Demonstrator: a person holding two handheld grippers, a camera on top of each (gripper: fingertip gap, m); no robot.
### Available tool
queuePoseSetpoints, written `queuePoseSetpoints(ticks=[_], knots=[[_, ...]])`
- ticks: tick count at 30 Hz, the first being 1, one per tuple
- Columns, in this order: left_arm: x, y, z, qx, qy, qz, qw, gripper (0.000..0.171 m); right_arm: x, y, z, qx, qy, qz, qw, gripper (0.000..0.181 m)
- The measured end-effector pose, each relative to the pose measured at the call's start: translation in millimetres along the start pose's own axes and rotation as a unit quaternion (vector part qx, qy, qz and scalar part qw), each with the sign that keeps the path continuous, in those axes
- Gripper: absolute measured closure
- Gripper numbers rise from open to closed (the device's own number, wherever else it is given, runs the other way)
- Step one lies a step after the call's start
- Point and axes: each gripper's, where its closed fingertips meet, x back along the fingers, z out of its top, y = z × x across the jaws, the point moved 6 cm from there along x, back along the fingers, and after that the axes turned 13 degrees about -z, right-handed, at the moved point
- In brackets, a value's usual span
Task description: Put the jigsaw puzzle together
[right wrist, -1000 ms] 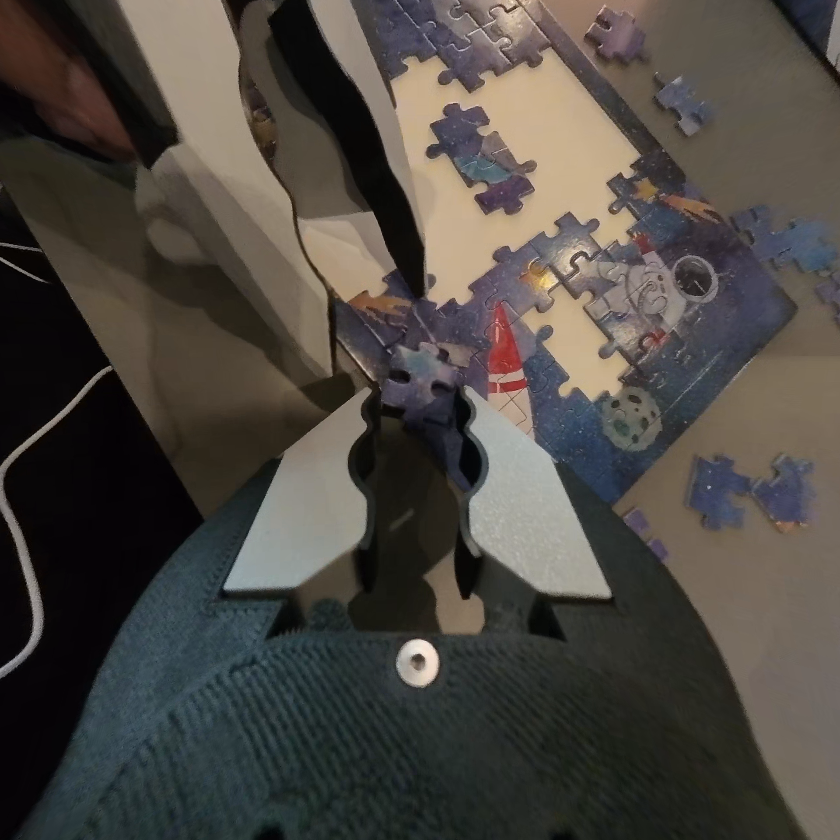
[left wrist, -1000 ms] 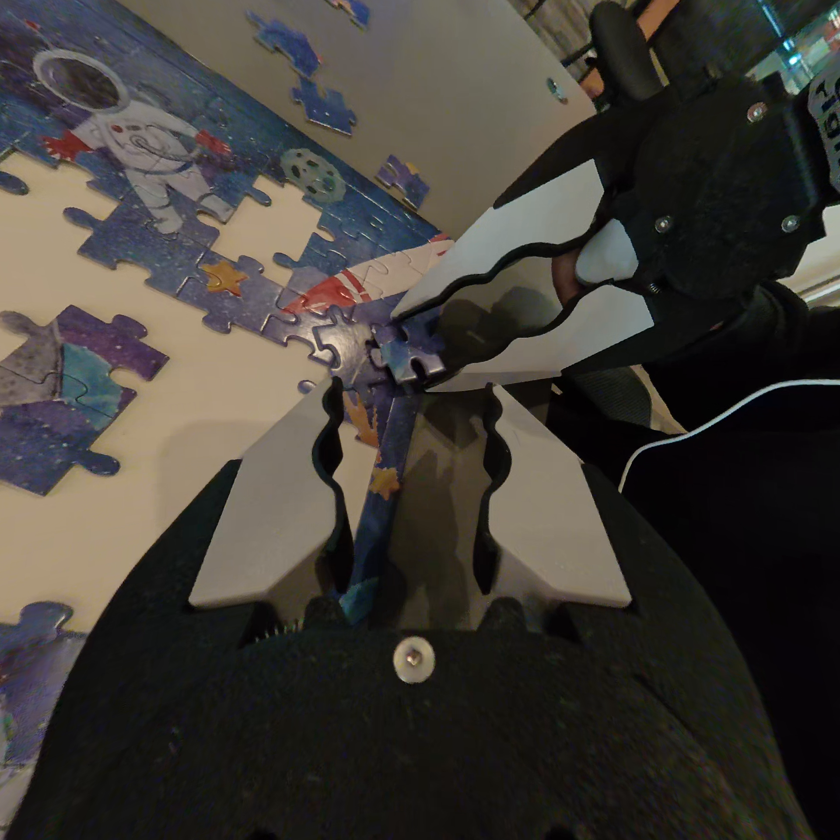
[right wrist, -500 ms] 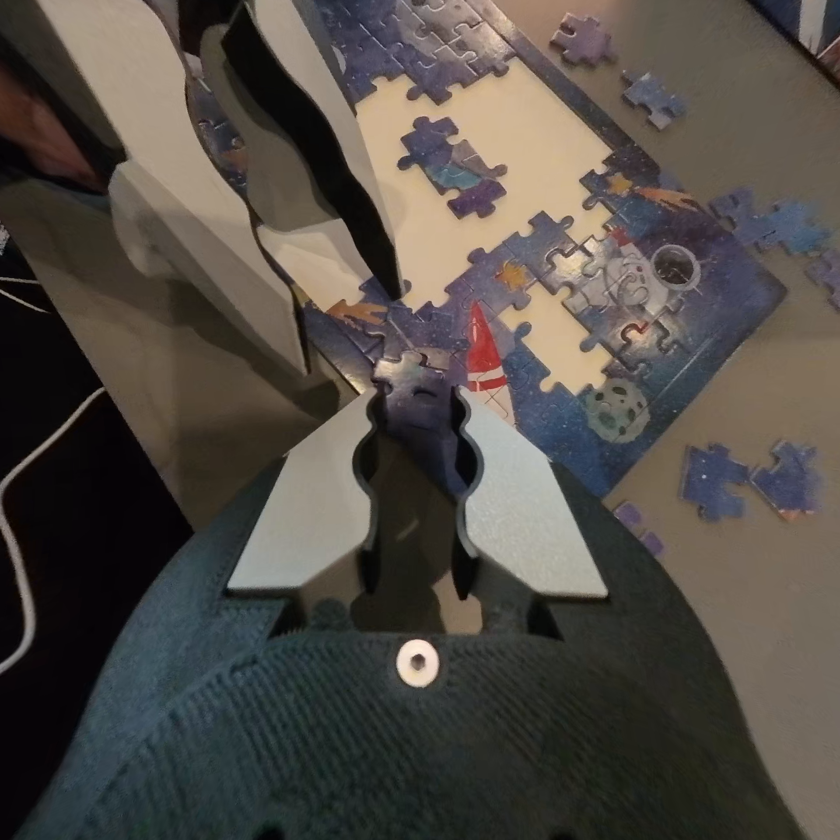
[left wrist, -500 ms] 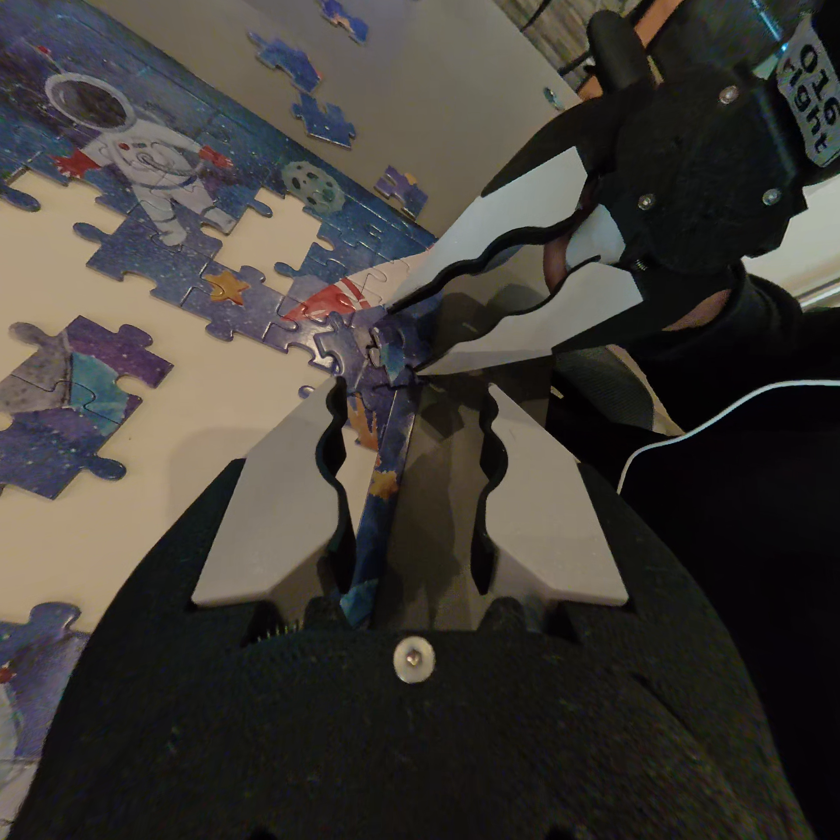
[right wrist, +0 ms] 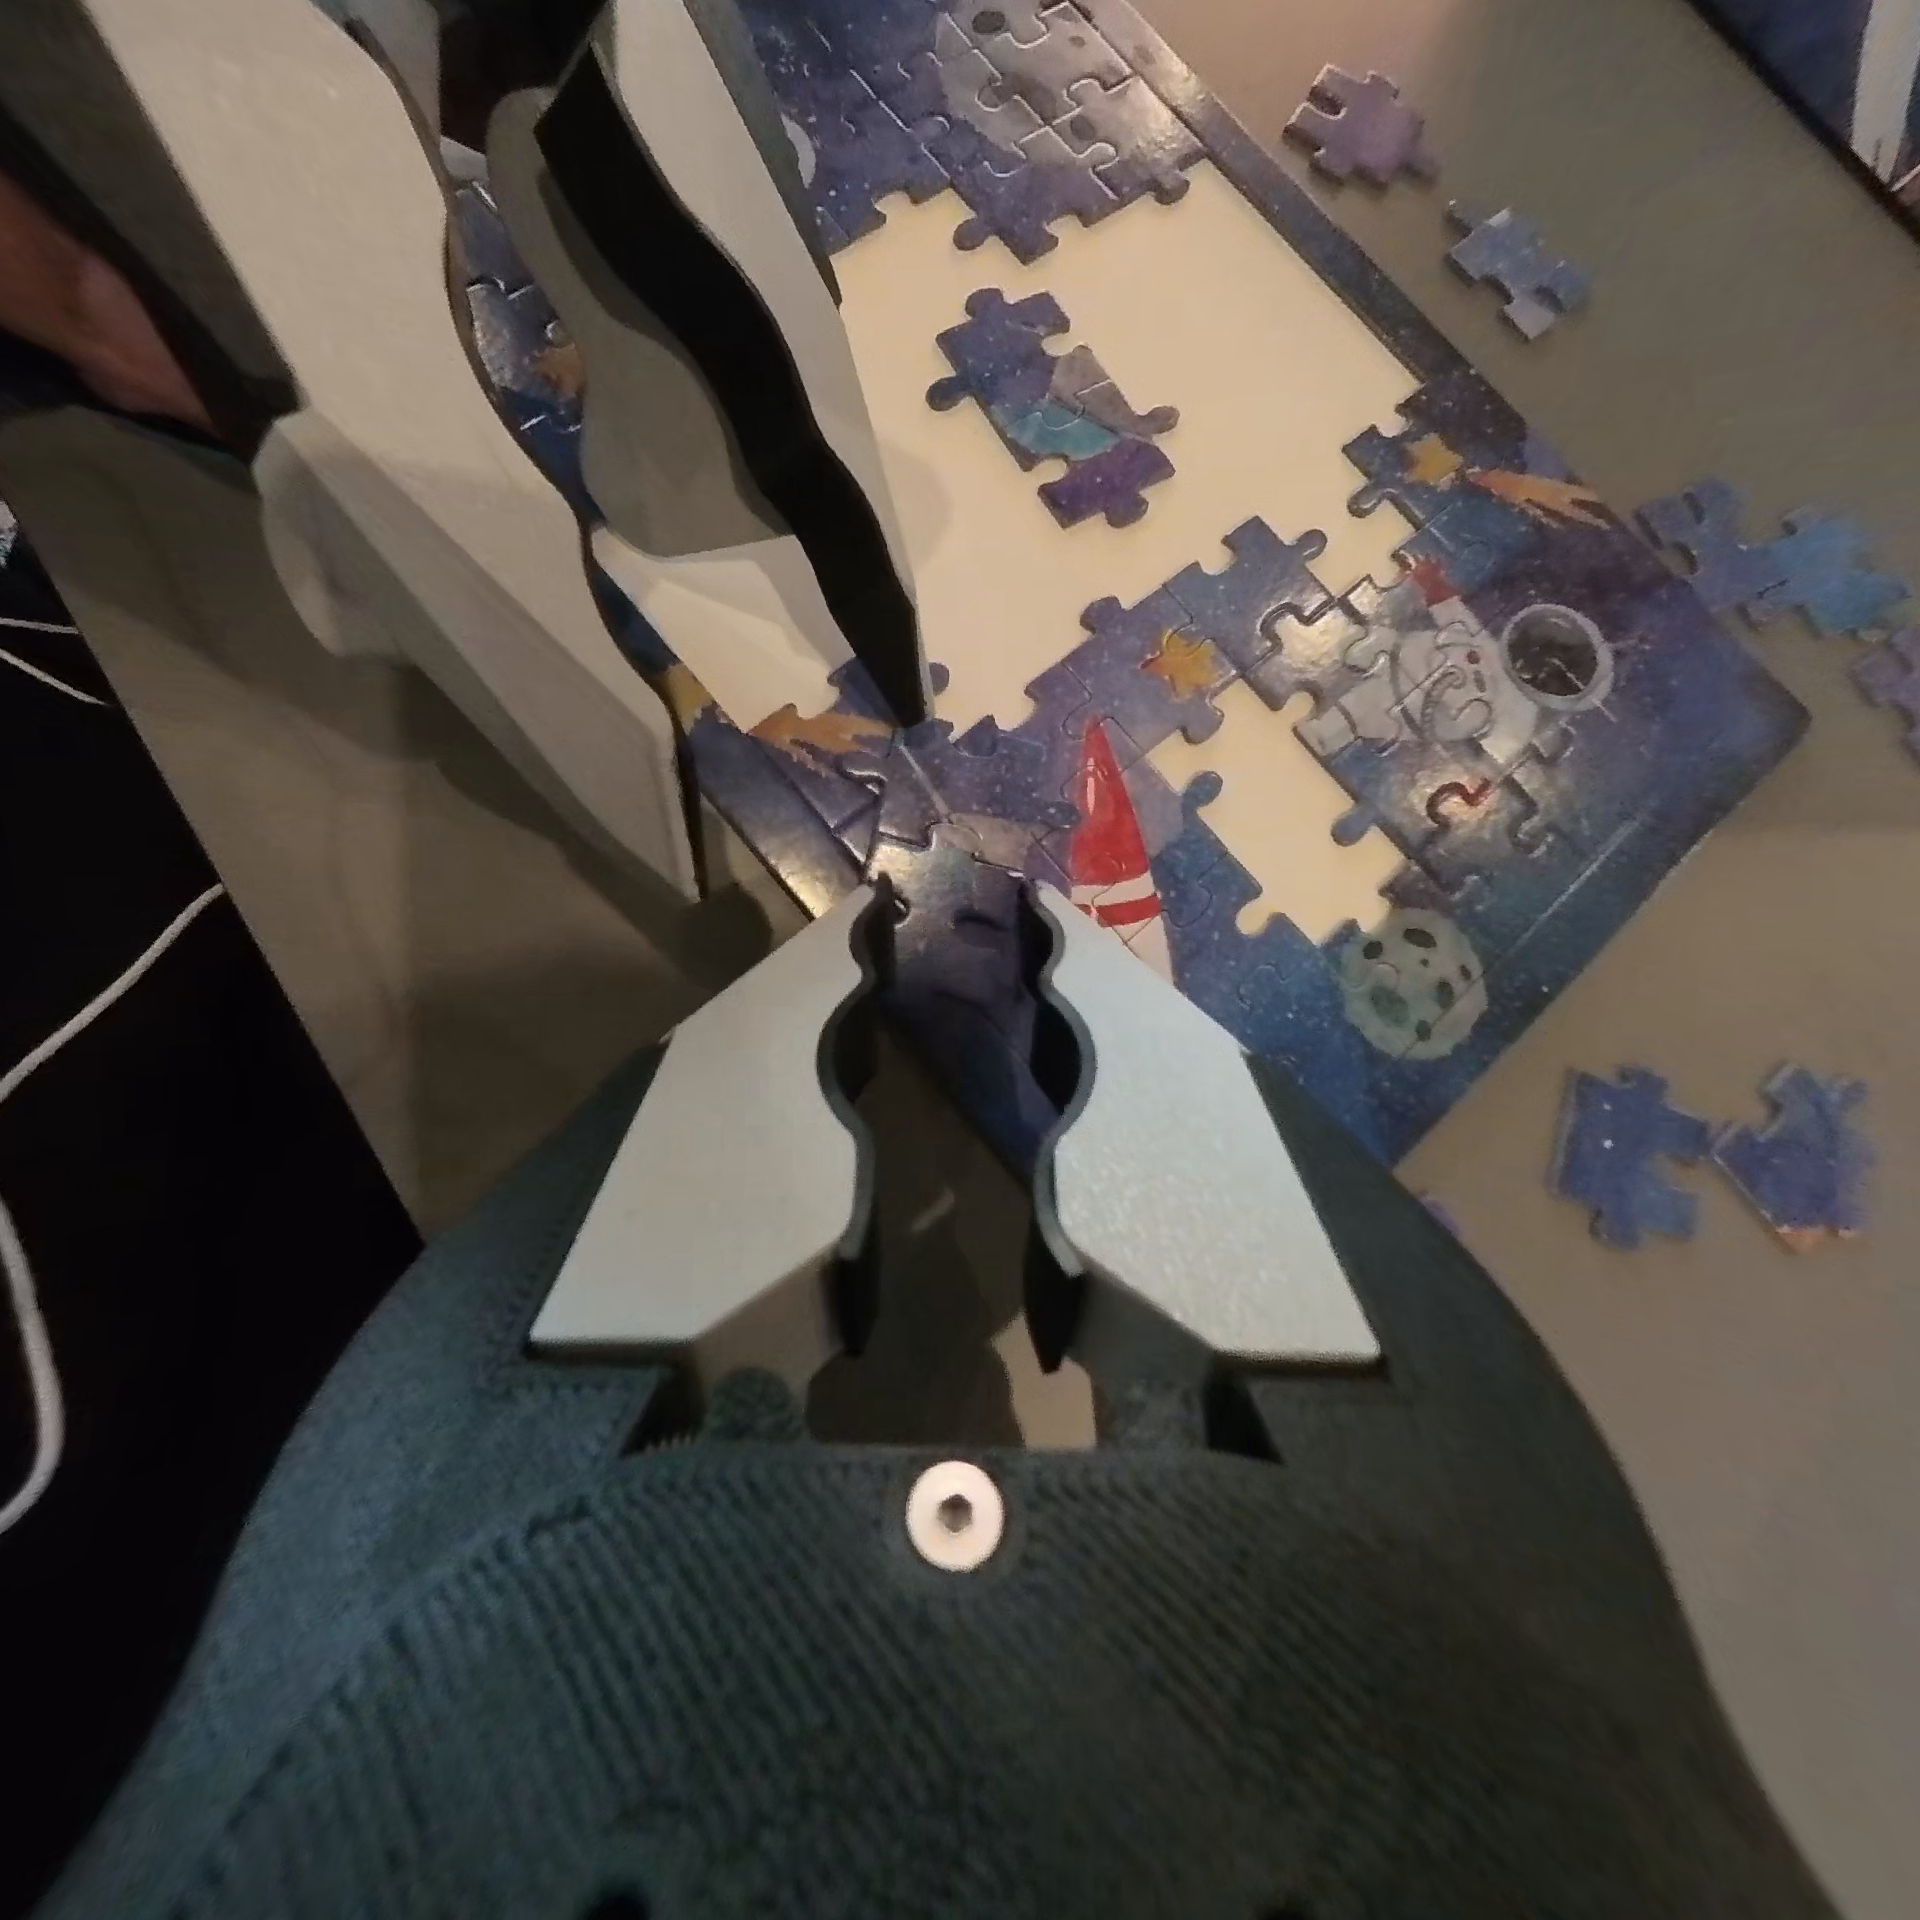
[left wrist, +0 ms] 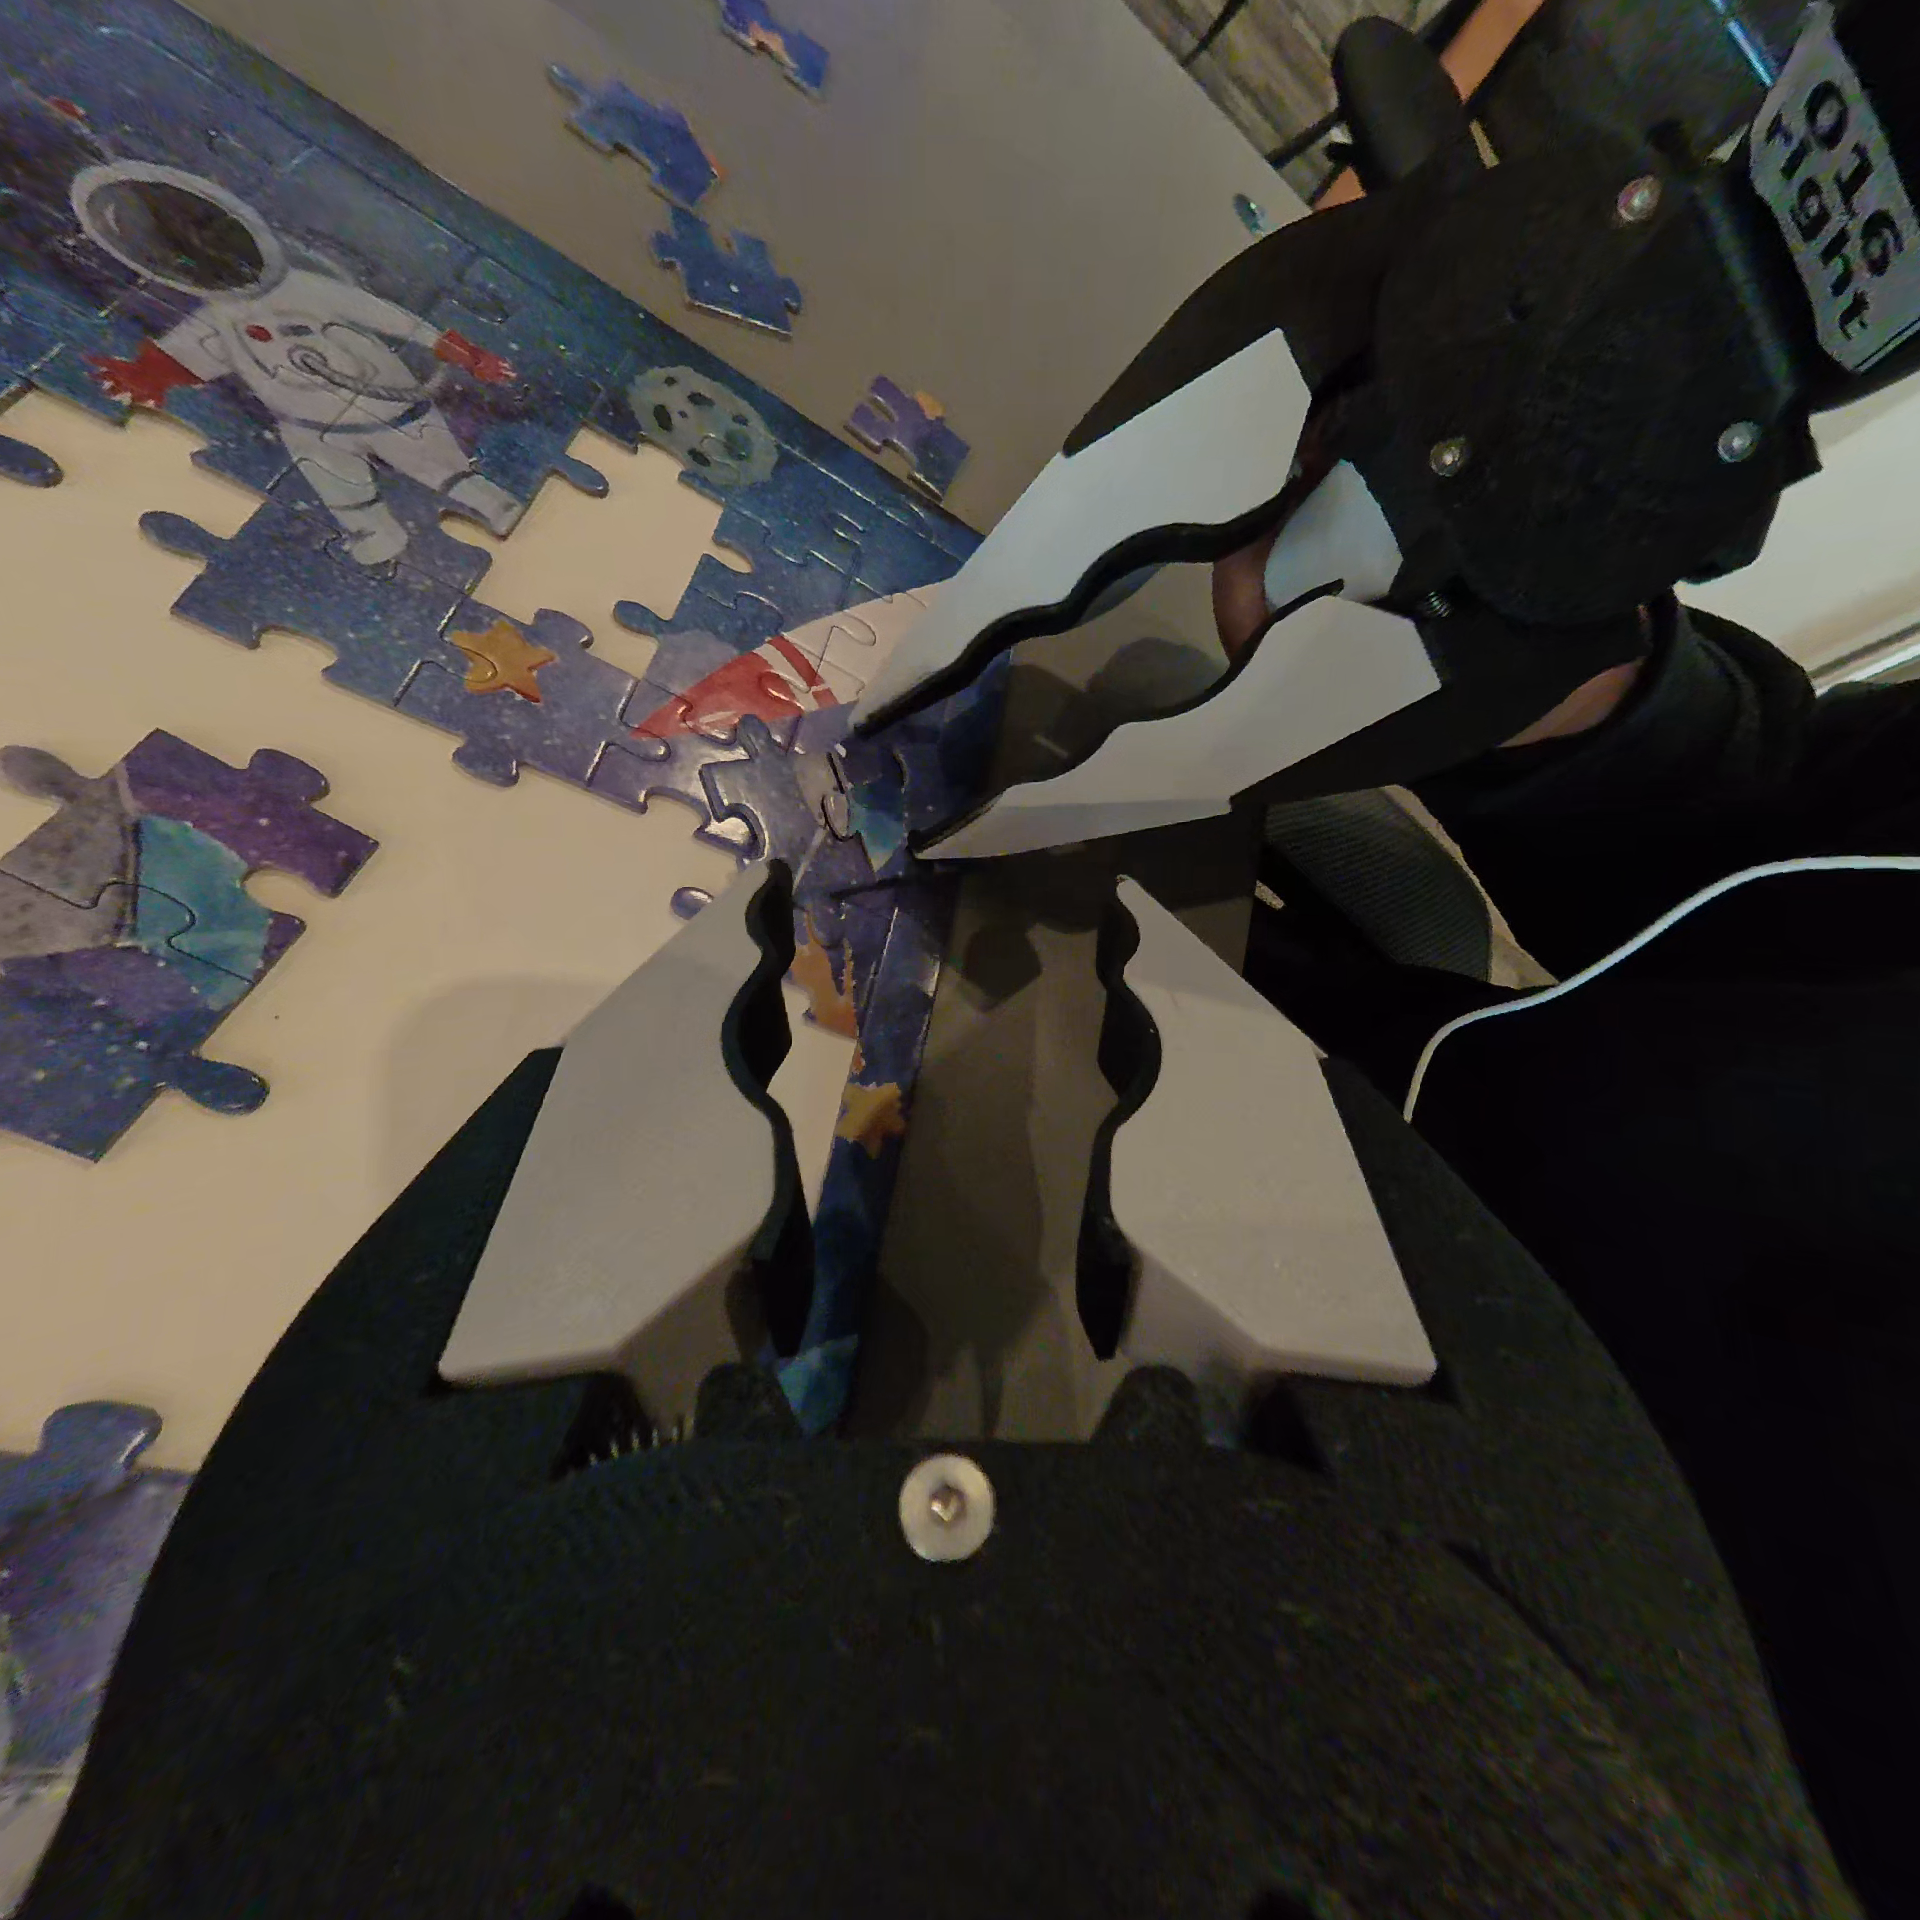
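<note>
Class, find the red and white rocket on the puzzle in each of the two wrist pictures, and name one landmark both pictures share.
Left wrist view: the rocket lies just above centre, at the tips of the right gripper.
Right wrist view: the rocket stands near centre, just right of that gripper's own tips.
Shared landmark: the astronaut.

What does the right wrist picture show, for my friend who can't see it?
The right gripper presses a dark blue puzzle piece down at the near edge of a space jigsaw puzzle, beside a red rocket. The left gripper reaches in, open, from the upper left. Loose pieces lie on the grey table.
</note>
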Motion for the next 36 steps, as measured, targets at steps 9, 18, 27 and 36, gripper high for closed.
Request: queuePoseSetpoints(ticks=[9, 18, 27, 36], knots=[[-0.9, -1.4, -1.1, 0.004, -0.002, -0.003, 1.0, 0.116, 3.9, -2.5, 6.4, -0.002, 0.024, 0.022, 0.999, 0.166], [-1.2, -1.6, -1.4, 0.006, -0.002, -0.007, 1.0, 0.116, -3.3, -5.1, 3.9, -0.032, 0.015, 0.072, 0.997, 0.162], [-2.0, -2.1, -1.7, 0.012, 0.001, -0.015, 1.0, 0.116, -4.1, -6.2, 6.4, -0.006, -0.003, 0.066, 0.998, 0.162], [-2.0, -1.9, -2.3, 0.013, 0.002, -0.016, 1.0, 0.116, -9.6, 0.0, 10.2, -0.028, -0.03, 0.082, 0.996, 0.171]])
